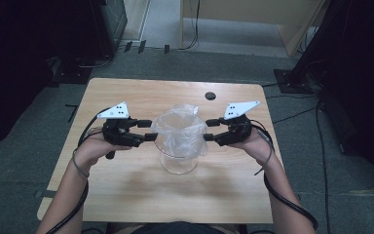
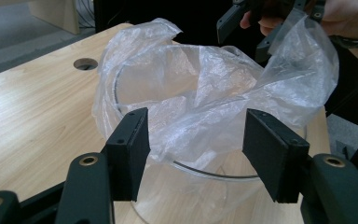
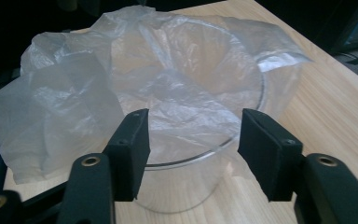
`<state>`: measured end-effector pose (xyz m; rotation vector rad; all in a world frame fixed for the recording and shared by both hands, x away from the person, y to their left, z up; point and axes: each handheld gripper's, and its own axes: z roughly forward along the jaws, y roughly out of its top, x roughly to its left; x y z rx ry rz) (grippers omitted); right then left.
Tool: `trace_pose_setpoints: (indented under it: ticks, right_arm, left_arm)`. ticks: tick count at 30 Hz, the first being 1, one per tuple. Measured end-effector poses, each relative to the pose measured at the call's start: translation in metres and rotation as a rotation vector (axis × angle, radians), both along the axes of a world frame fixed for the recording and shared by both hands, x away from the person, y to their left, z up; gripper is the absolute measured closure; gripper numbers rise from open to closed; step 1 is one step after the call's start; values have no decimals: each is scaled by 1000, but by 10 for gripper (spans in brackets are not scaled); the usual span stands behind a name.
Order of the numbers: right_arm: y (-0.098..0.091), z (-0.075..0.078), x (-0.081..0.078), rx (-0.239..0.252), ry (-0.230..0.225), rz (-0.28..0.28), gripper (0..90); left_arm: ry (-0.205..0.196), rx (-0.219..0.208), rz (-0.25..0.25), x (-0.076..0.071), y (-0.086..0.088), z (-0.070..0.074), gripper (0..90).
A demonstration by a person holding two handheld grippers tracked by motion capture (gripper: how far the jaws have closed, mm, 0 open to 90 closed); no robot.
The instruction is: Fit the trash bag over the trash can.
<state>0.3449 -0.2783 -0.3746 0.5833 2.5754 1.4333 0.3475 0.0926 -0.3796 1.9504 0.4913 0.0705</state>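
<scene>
Both tongs, left (image 1: 149,129) and right (image 1: 210,129), parted, flanking the bag-lined clear container (image 1: 179,146).

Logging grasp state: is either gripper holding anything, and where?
Nothing held. The left gripper and right gripper stand open beside the plastic bag draped over the clear container.

Dim room, soft overhead light. In the high view the bench (image 1: 126,92) is the brightest patch; surroundings go near black at left and right. Faint, diffuse shadows under the forearms. Slightly soft and grainy overall. In the gripper views the plastic bag (image 2: 205,84) shows mild whitish sheen, backgrounds dark, near tongs slightly soft.
</scene>
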Motion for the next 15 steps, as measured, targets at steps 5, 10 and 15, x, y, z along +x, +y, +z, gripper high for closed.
trace_pose_setpoints:
  ticks: [5, 10, 15]
  right_arm:
    - [11, -5, 1, 4, -14, 15, 376]
    - [24, -11, 1, -14, -52, 39, 364]
    - [35, -15, 1, -48, -70, 41, 505]
  left_arm:
    - [-22, -1, -10, 0, -10, -4, 368]
    - [-34, 18, -14, 1, -20, -11, 372]
    - [-35, 27, -7, 1, -22, -14, 475]
